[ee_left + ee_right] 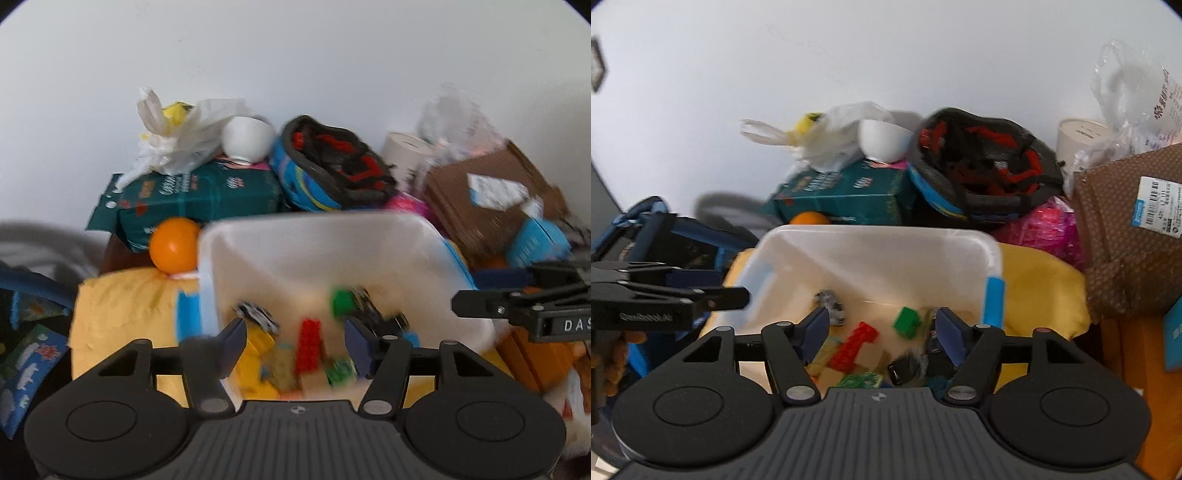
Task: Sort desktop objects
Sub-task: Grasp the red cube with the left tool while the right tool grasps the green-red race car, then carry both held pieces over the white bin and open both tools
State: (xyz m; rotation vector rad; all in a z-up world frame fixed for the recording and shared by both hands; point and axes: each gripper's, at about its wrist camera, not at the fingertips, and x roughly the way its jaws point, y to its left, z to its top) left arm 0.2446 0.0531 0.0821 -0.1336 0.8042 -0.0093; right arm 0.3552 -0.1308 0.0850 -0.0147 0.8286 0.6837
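Observation:
A white plastic bin [314, 240] with blue latches stands on a yellow cloth [122, 314]. It holds several toy bricks, among them a red brick [309, 345] and a green brick [341, 301], and a small toy car [256, 314]. My left gripper [293, 345] is open and empty over the bin's near side. The right wrist view shows the bin [879, 251], the red brick [855, 345] and the green brick [905, 322]. My right gripper [881, 334] is open and empty above the bin's near edge.
Behind the bin lie an orange [173, 245], a teal tissue pack [199, 199], a white bowl [245, 138], a plastic bag [177, 133], a bike helmet [332, 166], a paper cup [404, 151] and a brown cardboard box [487, 199]. A blue bag [657, 229] sits left.

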